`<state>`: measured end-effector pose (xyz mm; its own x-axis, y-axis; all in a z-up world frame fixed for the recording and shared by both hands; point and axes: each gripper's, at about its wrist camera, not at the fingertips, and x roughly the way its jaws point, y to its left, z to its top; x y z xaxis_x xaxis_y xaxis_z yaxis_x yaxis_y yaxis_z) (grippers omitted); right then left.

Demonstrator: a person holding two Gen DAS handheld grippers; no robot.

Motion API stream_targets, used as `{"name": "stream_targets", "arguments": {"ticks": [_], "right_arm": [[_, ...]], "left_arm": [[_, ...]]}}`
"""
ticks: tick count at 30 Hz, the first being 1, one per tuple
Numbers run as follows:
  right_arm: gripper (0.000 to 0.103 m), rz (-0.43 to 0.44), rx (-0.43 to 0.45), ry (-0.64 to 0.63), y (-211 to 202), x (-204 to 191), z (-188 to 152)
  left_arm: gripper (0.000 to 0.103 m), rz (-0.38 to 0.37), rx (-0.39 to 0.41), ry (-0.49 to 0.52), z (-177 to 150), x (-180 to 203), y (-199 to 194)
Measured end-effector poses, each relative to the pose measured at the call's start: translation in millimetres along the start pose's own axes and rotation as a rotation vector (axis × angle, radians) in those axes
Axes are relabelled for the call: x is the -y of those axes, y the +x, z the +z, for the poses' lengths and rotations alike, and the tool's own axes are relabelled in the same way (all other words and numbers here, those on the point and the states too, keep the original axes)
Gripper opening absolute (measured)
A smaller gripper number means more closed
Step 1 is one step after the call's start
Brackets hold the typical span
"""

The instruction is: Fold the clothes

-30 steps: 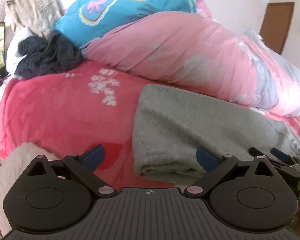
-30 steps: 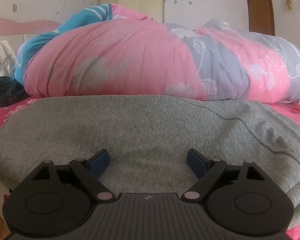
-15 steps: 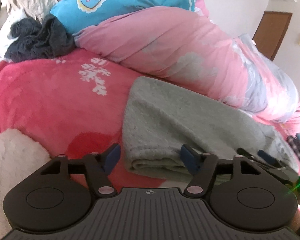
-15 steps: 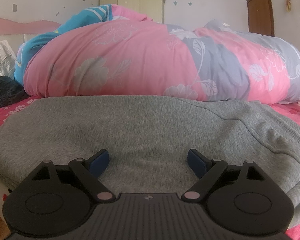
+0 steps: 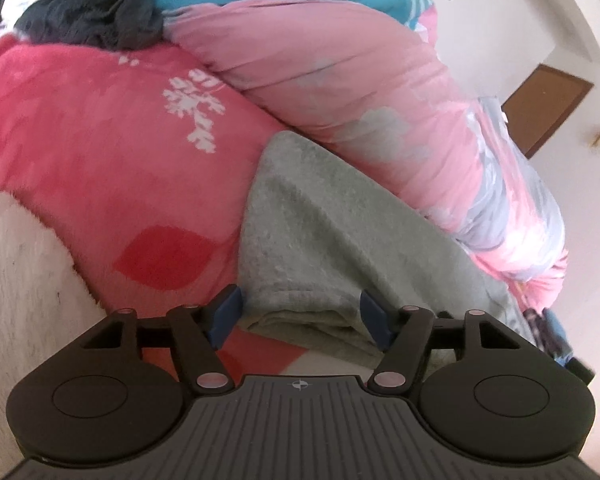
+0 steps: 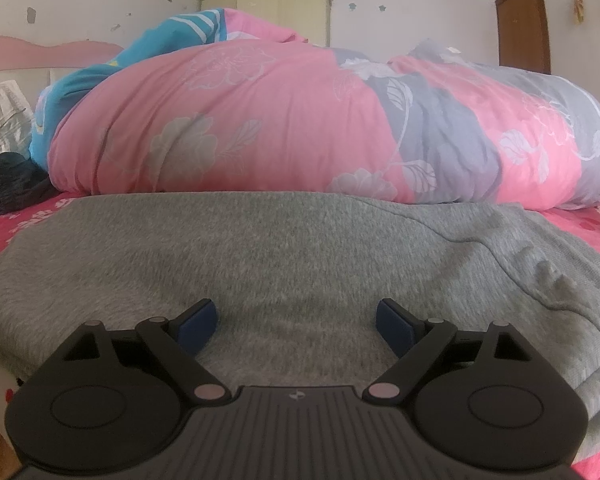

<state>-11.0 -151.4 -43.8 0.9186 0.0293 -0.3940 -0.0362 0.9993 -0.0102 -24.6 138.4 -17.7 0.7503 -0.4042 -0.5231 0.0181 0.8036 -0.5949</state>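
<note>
A grey sweatshirt (image 5: 320, 232) lies folded on the red blanket (image 5: 100, 152), its thick folded edge facing me. My left gripper (image 5: 300, 316) is at the sweatshirt's near left corner, and that corner lies between the blue pads. Its jaws are opening slightly, and the pads (image 5: 226, 314) do not visibly pinch the cloth. In the right wrist view the same sweatshirt (image 6: 300, 248) fills the foreground. My right gripper (image 6: 296, 324) hovers low over its middle, jaws wide open with nothing gripped.
A big pink and grey floral duvet (image 6: 260, 120) is heaped just behind the sweatshirt. A dark crumpled garment (image 5: 92, 8) lies at the far left beside a blue quilt. White fluffy fabric (image 5: 16, 272) hangs at the bed's near left. A brown door (image 6: 524, 24) stands at the far right.
My left gripper's jaws narrowed from wide open, and the gripper rolled and shifted so the sweatshirt's left corner now sits between the pads. The right gripper stayed still.
</note>
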Motion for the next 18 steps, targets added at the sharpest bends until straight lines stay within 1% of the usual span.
{"name": "stream_targets", "arguments": {"ticks": [2, 5, 8, 11, 12, 14, 16, 17, 18], "right_arm": [[0.091, 0.005, 0.001, -0.002, 0, 1, 0], [0.092, 0.012, 0.002, -0.004, 1, 1, 0], [0.093, 0.018, 0.003, -0.006, 1, 2, 0], [0.093, 0.026, 0.002, -0.008, 1, 3, 1], [0.093, 0.027, 0.002, -0.008, 1, 3, 1], [0.094, 0.030, 0.003, -0.008, 1, 4, 1], [0.094, 0.032, 0.000, -0.007, 1, 4, 2], [0.094, 0.033, -0.004, -0.007, 1, 4, 3], [0.094, 0.041, -0.004, -0.002, -1, 4, 5]], "left_arm": [[0.069, -0.015, -0.016, -0.032, 1, -4, 2], [0.069, -0.034, -0.029, -0.066, 3, -8, 5], [0.069, -0.050, -0.030, -0.094, 6, -9, 7], [0.067, -0.088, -0.010, -0.117, 9, -10, 3], [0.064, -0.097, -0.006, -0.121, 10, -10, 2], [0.058, -0.083, -0.005, -0.115, 11, -10, 3], [0.047, -0.071, -0.006, -0.117, 12, -11, 4], [0.045, -0.070, -0.010, -0.116, 13, -11, 4], [0.038, -0.074, -0.013, -0.114, 13, -12, 4]]}}
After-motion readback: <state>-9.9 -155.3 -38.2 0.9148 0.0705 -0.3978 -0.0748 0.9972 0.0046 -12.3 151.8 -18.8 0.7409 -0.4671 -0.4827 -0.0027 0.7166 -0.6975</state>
